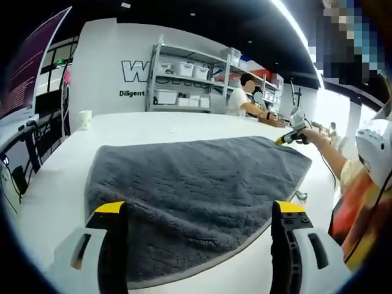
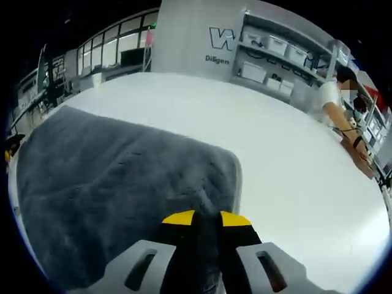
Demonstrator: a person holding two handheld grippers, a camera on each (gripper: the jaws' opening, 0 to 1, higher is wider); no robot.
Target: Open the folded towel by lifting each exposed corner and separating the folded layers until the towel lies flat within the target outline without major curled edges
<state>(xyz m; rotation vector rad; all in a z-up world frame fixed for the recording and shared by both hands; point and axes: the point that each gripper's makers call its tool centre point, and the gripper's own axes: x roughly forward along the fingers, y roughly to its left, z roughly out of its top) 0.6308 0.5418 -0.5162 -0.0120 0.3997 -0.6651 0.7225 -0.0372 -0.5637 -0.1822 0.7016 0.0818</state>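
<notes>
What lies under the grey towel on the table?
The grey towel rests on the white table, which shows around its edges. Whatever lies beneath the cloth, including any target outline, is covered.

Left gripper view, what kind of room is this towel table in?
Likely a lab or workshop: metal shelving with white storage bins, wall lettering behind, and a person working at a bench. The grey towel lies on a big white table.

The left gripper [image 1: 202,214] is hovering with its jaws spread wide. The right gripper [image 2: 207,219] is pinching the towel [image 2: 122,184], jaws nearly together, the person's forearm [image 1: 327,153] stretching behind it.
</notes>
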